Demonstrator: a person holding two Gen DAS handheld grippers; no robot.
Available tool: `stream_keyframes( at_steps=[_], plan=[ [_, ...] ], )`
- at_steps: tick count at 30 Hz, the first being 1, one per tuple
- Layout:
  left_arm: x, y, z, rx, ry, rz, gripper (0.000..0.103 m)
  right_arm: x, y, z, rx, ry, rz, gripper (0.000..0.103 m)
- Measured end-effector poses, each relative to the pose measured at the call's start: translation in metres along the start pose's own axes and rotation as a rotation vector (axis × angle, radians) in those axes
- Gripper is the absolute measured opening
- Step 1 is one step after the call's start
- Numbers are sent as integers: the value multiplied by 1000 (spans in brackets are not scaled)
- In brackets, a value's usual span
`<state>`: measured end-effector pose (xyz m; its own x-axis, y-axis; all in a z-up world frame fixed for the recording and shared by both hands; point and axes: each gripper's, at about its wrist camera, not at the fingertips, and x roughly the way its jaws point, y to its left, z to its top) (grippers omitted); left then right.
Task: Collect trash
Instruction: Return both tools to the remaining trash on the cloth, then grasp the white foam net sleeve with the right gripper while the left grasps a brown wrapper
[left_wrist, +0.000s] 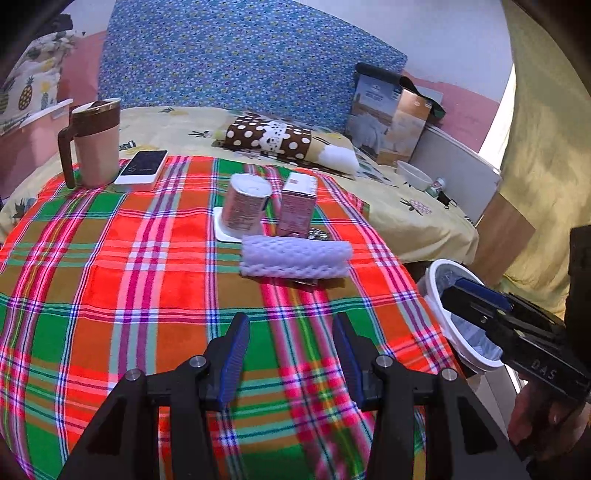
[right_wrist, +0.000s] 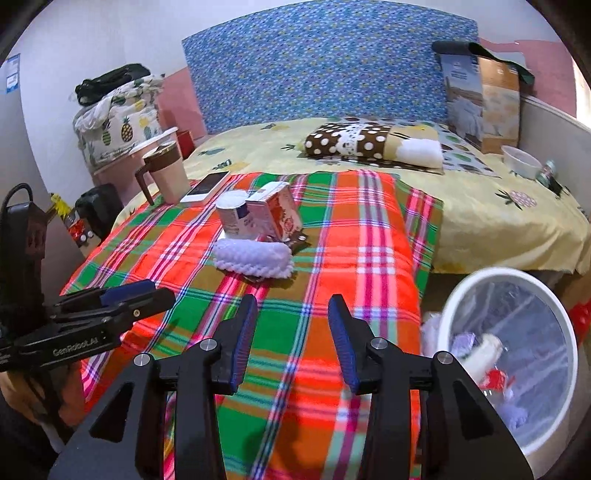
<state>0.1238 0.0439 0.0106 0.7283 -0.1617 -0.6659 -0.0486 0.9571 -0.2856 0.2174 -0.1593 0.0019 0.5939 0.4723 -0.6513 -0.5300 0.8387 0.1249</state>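
On the plaid cloth (left_wrist: 110, 280) lie a white foam net sleeve (left_wrist: 295, 256) (right_wrist: 253, 258), an upturned yoghurt cup (left_wrist: 245, 205) (right_wrist: 232, 218), a small pink carton (left_wrist: 297, 208) (right_wrist: 275, 212) and a dark wrapper (right_wrist: 297, 240). My left gripper (left_wrist: 290, 350) hovers over the cloth short of them, open and empty. My right gripper (right_wrist: 291, 332) is also open with nothing between its pads, just left of the white trash bin (right_wrist: 509, 284) (left_wrist: 439, 295), which holds several scraps.
A brown-lidded mug (left_wrist: 94, 144) and a white phone (left_wrist: 142, 170) stand at the cloth's far left corner. Beyond are a dotted pillow (left_wrist: 273, 138), a boxed package (left_wrist: 388, 118), a white bowl (left_wrist: 413, 175) and a blue headboard (left_wrist: 240, 62).
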Motion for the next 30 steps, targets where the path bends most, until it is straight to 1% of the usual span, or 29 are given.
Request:
stream_keyframes(
  at_steps=[7,12,16,18,21,22,23,30],
  plan=[
    [9,17,5,-21,12,4,46,27,9,12,-60,40,36,42],
    [14,28,10,-31,14,-1,46,44,11,20,-110,61,42,42],
    [16,36,13,-40,15,-8,46,55,14,28,-154,63,52,43],
    [16,39,14,-41,14,-13,46,63,15,32,-173,64,56,46],
    [16,45,16,-47,14,-10,46,73,14,37,-184,68,62,46],
    [16,46,16,-50,14,-9,46,76,14,37,-186,51,57,46],
    [17,49,16,-55,15,-7,46,80,15,37,-189,63,59,46],
    [19,55,17,-70,20,-5,46,80,23,29,-229,137,153,46]
  ],
)
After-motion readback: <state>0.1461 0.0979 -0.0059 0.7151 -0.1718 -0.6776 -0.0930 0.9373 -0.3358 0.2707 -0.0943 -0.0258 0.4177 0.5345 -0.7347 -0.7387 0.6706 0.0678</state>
